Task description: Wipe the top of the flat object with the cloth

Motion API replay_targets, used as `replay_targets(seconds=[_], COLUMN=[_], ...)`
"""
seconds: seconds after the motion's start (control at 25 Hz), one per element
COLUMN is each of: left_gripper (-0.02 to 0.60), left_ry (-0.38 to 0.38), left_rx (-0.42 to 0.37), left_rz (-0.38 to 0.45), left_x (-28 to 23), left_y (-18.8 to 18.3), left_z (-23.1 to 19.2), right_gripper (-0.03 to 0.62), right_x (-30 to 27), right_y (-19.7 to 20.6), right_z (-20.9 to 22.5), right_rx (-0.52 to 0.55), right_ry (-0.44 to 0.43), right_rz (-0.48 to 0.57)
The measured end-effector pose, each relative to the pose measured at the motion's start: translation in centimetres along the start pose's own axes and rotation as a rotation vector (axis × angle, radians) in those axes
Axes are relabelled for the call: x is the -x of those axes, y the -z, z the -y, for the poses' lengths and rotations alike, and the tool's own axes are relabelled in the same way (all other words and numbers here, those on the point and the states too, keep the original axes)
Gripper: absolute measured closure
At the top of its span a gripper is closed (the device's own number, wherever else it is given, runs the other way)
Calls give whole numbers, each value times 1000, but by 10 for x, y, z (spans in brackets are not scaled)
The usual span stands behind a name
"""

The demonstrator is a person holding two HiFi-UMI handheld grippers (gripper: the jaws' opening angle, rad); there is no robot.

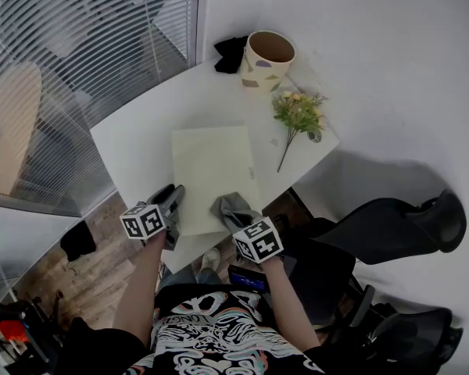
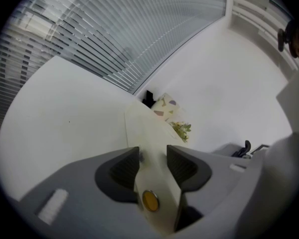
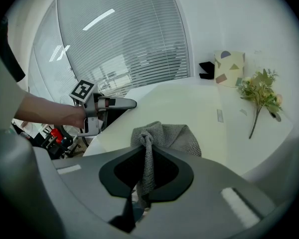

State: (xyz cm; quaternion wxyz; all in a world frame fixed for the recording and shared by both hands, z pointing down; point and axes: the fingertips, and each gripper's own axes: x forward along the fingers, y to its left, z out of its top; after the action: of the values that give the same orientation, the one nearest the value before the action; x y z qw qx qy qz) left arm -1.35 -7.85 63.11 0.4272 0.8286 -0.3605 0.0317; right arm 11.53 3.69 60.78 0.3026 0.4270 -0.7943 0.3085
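A pale yellow flat object (image 1: pixel 213 170) lies in the middle of the white table (image 1: pixel 133 139). My left gripper (image 1: pixel 173 198) is shut on its near left edge. In the left gripper view the flat object (image 2: pixel 145 133) runs between the jaws of the left gripper (image 2: pixel 153 156), and a round gold stud (image 2: pixel 149 200) on it shows. My right gripper (image 1: pixel 234 219) is shut on a grey cloth (image 1: pixel 230 206) that rests on the object's near right corner. In the right gripper view the cloth (image 3: pixel 165 136) bunches out of the right gripper (image 3: pixel 147 146) onto the flat object (image 3: pixel 194 103).
A patterned pot (image 1: pixel 267 61) and a black item (image 1: pixel 230 53) stand at the table's far end. A sprig of flowers (image 1: pixel 298 116) lies right of the flat object. Window blinds (image 1: pixel 86 45) run along the left; a black chair (image 1: pixel 391 229) is at the right.
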Motion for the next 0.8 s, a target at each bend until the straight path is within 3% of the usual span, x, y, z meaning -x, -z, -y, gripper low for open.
replay_targets(seconds=[0.8], left_gripper=[357], left_ry=[2], left_rx=[1], left_rz=[6], left_x=[1], left_y=[-1], left_z=[1], right_gripper=[579], right_x=[-12], right_y=[-6], right_z=[-23], right_rx=[44], right_ry=[-56], right_rz=[-32])
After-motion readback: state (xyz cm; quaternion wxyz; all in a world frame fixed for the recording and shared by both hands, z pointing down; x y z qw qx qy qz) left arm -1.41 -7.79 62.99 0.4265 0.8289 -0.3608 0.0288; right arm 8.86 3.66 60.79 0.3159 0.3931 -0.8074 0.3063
